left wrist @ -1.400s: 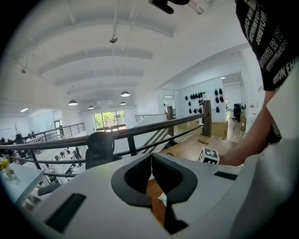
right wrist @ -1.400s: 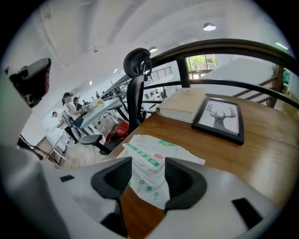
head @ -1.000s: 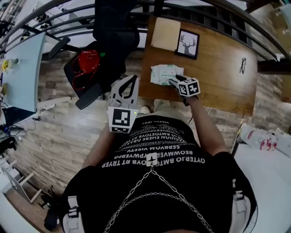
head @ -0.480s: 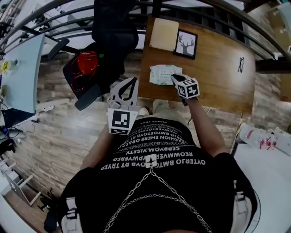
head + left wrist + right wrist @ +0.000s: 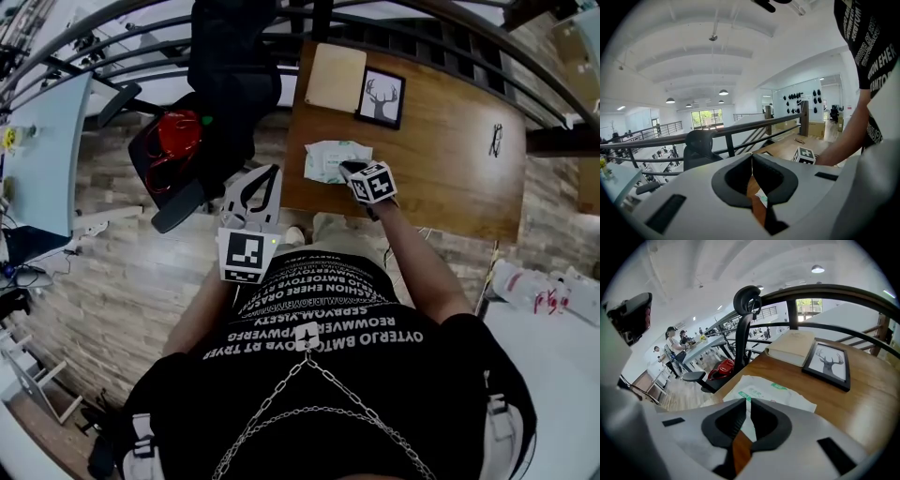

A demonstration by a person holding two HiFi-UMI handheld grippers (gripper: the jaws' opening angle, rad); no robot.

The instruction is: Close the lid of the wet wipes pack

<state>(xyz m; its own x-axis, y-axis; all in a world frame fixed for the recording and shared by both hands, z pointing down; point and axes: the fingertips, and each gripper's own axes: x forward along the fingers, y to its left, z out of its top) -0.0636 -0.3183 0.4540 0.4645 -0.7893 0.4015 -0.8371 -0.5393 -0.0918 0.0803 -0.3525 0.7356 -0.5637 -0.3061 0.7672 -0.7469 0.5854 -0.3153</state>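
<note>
Masking near edge of wipes pack (image 5: 780, 394): right tool (image 5: 746, 403).

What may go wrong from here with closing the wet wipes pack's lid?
1. The wet wipes pack lies near the edge of the table, and the left hand-held gripper hangs off the table, not steadying it; a push might slide it off.
2. The right hand-held gripper has just closed its jaws, with nothing seen between them; such narrow tips may close the pack only partly.

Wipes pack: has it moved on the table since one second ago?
No. The wipes pack lies at the same spot on the table, just as far from the deer picture as before.
</note>
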